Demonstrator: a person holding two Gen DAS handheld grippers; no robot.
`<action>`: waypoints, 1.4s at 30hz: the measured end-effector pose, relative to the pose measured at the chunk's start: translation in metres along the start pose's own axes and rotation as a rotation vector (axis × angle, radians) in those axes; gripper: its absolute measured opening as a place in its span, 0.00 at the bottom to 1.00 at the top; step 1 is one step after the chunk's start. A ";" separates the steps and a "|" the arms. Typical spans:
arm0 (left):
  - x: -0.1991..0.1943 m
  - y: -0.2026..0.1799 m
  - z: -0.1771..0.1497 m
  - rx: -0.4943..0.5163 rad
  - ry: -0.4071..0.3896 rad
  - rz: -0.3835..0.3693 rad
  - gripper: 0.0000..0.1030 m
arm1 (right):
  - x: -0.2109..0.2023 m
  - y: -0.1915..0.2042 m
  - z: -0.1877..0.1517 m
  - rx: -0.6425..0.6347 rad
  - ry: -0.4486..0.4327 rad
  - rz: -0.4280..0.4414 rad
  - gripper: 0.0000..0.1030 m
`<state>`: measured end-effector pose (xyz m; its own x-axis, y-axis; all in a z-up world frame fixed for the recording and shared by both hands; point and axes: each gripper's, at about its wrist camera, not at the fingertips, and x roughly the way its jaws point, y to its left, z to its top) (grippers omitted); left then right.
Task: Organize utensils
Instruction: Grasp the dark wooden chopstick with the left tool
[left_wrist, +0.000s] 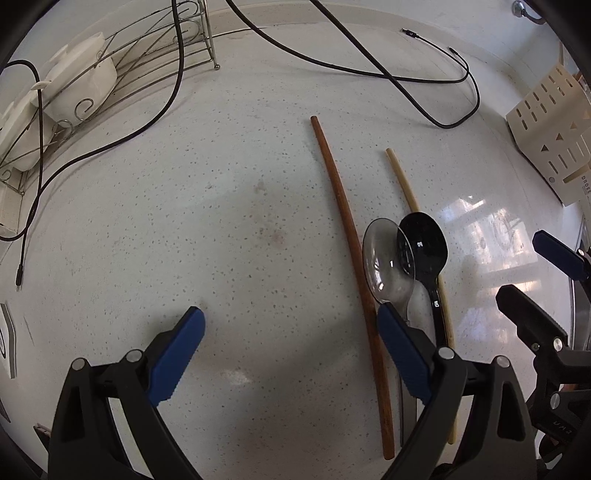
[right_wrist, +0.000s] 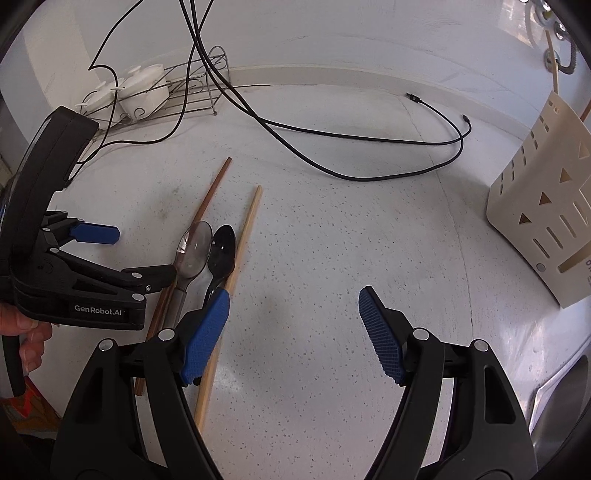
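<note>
— What's in front of you?

— A speckled white tabletop (left_wrist: 184, 221). At its far left a wire rack (left_wrist: 122, 62) holds white bowls (left_wrist: 85, 88), black cables (left_wrist: 369, 70) trail across the back, and a cream slotted holder (right_wrist: 535, 206) stands at the right, well apart from the utensils.

— And the utensils?

— Four, lying side by side on the tabletop. The brown chopstick (left_wrist: 351, 243) is leftmost. Next is the clear spoon (left_wrist: 386, 262), then the black spoon (left_wrist: 424, 247), whose bowl overlaps the clear one's edge. The pale chopstick (left_wrist: 410, 199) lies just right of them, running under the black spoon's handle side.

— Your tongs?

— My left tongs (left_wrist: 291, 328) point down at the tabletop, jaws spread wide, holding nothing. The right pad (left_wrist: 400, 347) sits over the clear spoon's handle; I can't tell if it touches. The brown chopstick runs between the jaws.

— The right ones?

— My right tongs (right_wrist: 295, 317) are also wide open and empty, over bare tabletop just right of the utensils. Their left pad (right_wrist: 207, 336) overlaps the pale chopstick and the black spoon's handle in my view; contact I can't tell.
</note>
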<state>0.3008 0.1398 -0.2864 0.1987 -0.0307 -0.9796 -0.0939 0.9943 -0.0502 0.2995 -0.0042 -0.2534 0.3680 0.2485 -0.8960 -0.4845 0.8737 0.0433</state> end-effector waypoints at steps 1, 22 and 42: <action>0.000 0.000 0.001 -0.001 0.000 0.001 0.90 | 0.000 0.001 0.000 -0.003 0.002 0.000 0.67; 0.000 0.003 0.008 0.005 0.012 0.005 0.84 | 0.002 0.002 -0.006 -0.013 0.016 0.002 0.67; -0.015 0.022 0.001 -0.015 0.040 -0.120 0.07 | 0.013 0.016 -0.007 -0.039 0.063 0.009 0.67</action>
<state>0.2965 0.1619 -0.2723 0.1705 -0.1536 -0.9733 -0.0868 0.9816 -0.1701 0.2912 0.0106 -0.2674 0.3138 0.2282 -0.9216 -0.5186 0.8543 0.0349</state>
